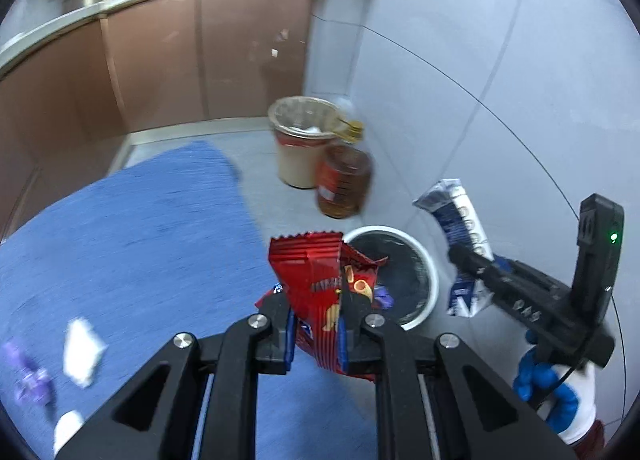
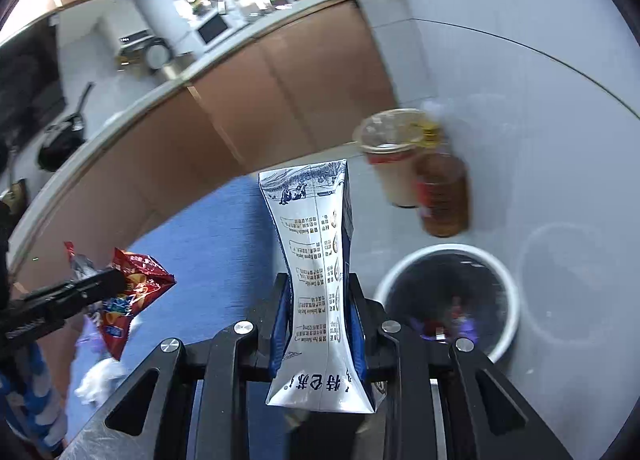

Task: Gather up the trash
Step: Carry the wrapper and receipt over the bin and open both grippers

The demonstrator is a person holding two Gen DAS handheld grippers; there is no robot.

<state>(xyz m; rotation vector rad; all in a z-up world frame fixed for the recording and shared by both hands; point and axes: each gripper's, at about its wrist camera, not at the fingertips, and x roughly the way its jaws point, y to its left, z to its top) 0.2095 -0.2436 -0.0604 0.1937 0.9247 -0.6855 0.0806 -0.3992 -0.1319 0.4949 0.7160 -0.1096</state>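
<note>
Above the white bin (image 1: pixel 430 288), left claw (image 1: pixel 316 314) pinching red snack bag (image 1: pixel 320 288), right claw (image 2: pixel 318 300) clamping milk carton (image 2: pixel 316 260), both angled downward

Black hand-held gripper (image 1: pixel 316 324) with silver screws; blue-and-white glove (image 1: pixel 560 392).

Ahead of my tongs: white bin (image 1: pixel 430 272) mouth open, some trash at its bottom | beyond it: oil bottle (image 1: pixel 344 184) and beige bin (image 1: pixel 298 140) crowd the wall | left: blue mat (image 1: pixel 120 240), scraps scattered | between tongs: I see bare floor
</note>
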